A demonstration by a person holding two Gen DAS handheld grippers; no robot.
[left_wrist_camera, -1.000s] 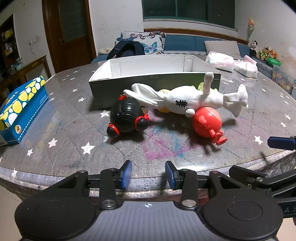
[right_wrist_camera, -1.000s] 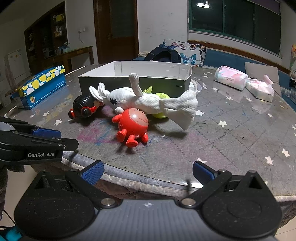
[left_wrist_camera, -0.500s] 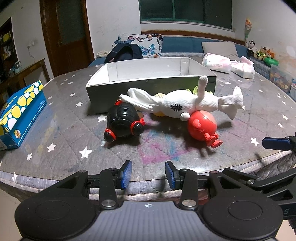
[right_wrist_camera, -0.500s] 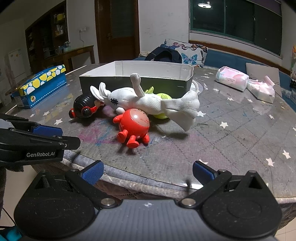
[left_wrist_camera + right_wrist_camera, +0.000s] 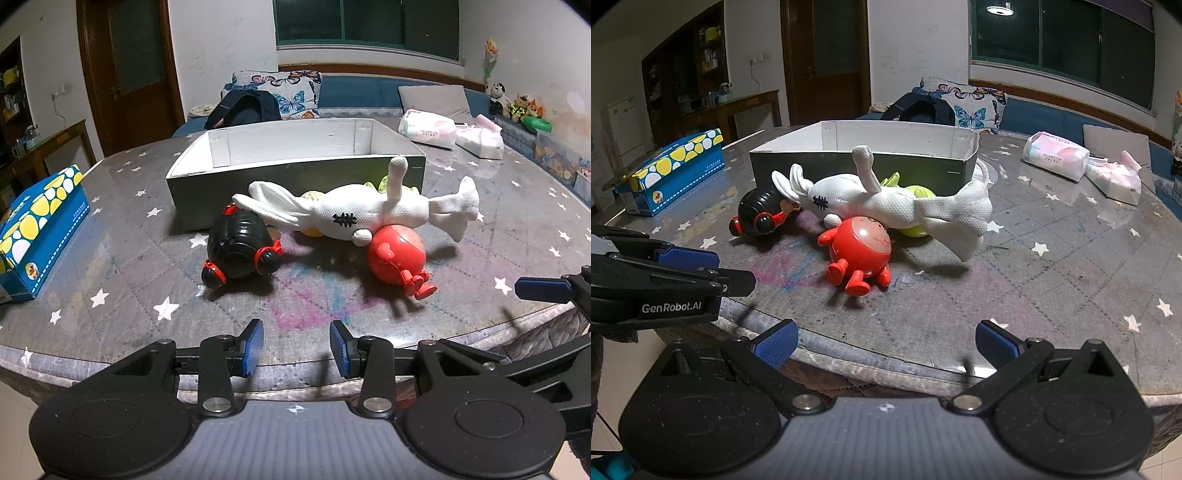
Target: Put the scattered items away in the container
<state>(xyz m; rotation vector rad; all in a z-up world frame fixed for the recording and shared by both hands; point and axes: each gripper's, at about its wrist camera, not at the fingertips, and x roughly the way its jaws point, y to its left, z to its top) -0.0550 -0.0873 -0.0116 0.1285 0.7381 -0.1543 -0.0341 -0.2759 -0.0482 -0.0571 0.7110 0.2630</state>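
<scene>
The left gripper (image 5: 296, 348) hangs at the near table edge, its blue pads a narrow gap apart and holding nothing. The right gripper (image 5: 886, 343) hangs beside it to the right, spread wide and empty. Just beyond them on the star-patterned table (image 5: 122, 254) lie the scattered toys: a black toy with red wheels (image 5: 236, 251) on the left, a red round toy (image 5: 858, 253) on the right, and a white plush rabbit (image 5: 362, 212) draped across both, over a yellow-green toy (image 5: 918, 194). Behind them stands the grey cardboard box (image 5: 295, 173), open on top. A blue tissue box (image 5: 37, 225) sits far left; two tissue packs (image 5: 1056, 155) lie far right.
</scene>
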